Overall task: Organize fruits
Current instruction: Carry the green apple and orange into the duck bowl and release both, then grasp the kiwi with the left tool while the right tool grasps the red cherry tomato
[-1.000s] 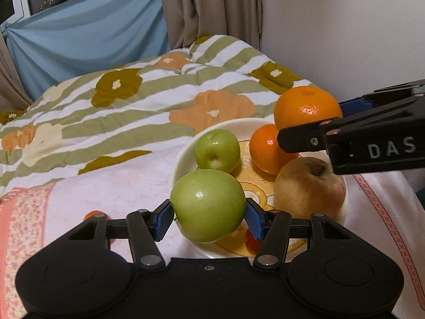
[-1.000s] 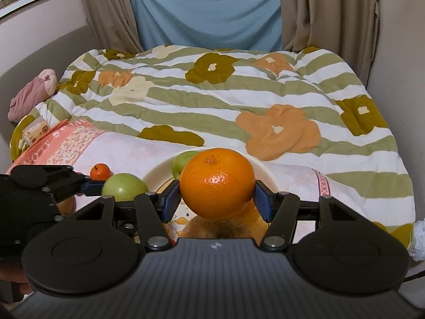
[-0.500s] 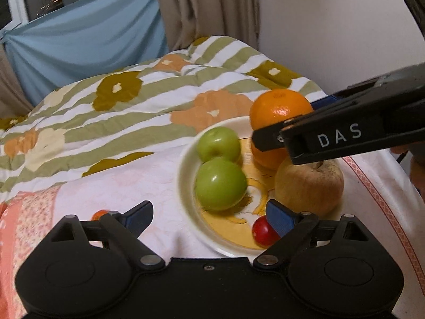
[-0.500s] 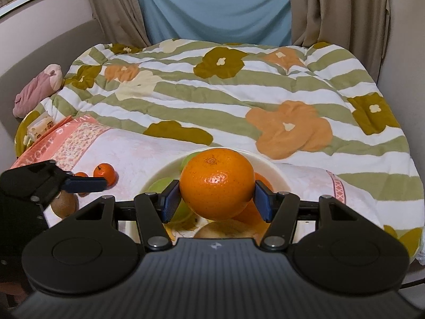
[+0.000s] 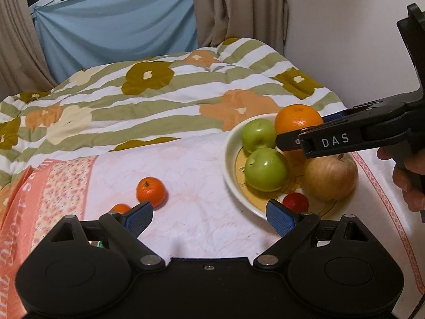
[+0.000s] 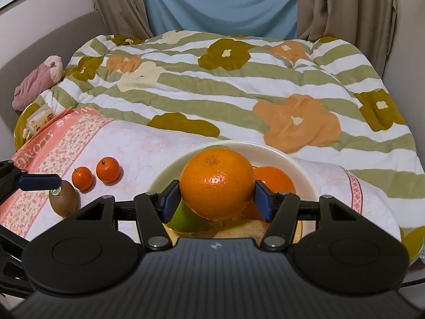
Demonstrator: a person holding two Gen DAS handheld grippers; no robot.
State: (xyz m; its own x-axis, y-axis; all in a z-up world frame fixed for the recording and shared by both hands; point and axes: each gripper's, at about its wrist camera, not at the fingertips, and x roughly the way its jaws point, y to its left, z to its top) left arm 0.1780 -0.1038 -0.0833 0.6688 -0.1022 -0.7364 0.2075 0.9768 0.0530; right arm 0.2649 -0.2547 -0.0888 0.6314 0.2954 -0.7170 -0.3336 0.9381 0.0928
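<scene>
Left wrist view: "DAS" lettering on right gripper (image 5: 316,126) clasping orange (image 5: 297,118).

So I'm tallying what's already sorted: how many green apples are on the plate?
2. One green apple sits at the back of the plate, beside the large orange held by the right gripper. The other lies just in front of it. More could be hidden behind the fruit.

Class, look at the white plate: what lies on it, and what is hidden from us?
On the plate lie two green apples, a brown pear-like fruit, a small red fruit and an orange. The right gripper holds a large orange above, hiding the plate's middle.
</scene>
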